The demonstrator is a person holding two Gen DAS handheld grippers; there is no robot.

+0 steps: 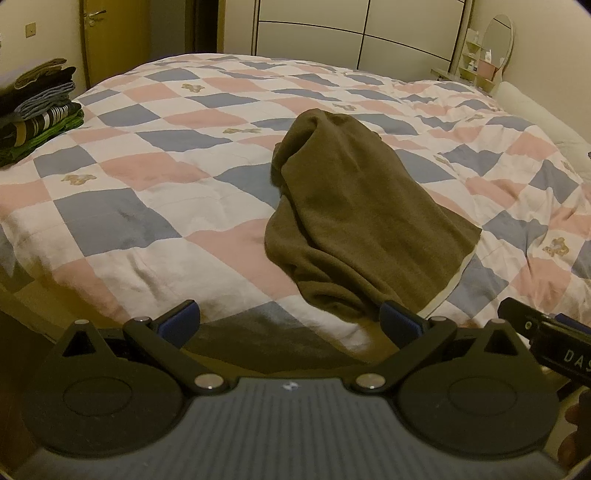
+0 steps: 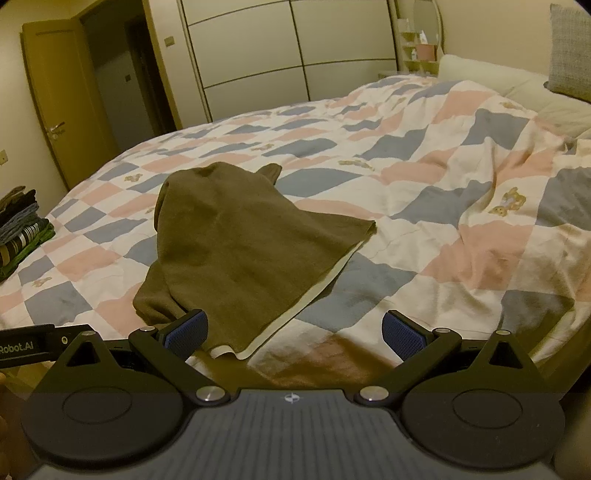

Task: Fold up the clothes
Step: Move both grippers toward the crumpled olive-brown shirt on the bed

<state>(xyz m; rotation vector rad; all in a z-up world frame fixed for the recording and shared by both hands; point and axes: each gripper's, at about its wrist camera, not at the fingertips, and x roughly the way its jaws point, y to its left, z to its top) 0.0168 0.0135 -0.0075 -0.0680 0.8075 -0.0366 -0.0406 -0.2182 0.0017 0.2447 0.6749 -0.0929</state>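
Note:
An olive-brown garment (image 1: 354,214) lies crumpled in a long heap on the checked quilt (image 1: 147,155), its pale-edged hem toward me. In the right wrist view the same garment (image 2: 240,243) reaches the bed's near edge. My left gripper (image 1: 291,325) is open just short of the bed edge, its right pad (image 1: 400,323) close to the garment's near end, with nothing between the pads. My right gripper (image 2: 293,334) is open too, its left pad (image 2: 186,334) beside the hem corner. Neither holds the cloth.
A stack of folded clothes (image 1: 40,107) sits at the bed's far left corner, the same stack (image 2: 22,232) showing at the left of the right wrist view. A wardrobe (image 1: 351,33), a wooden door (image 2: 55,99) and pillows (image 2: 535,96) surround the bed.

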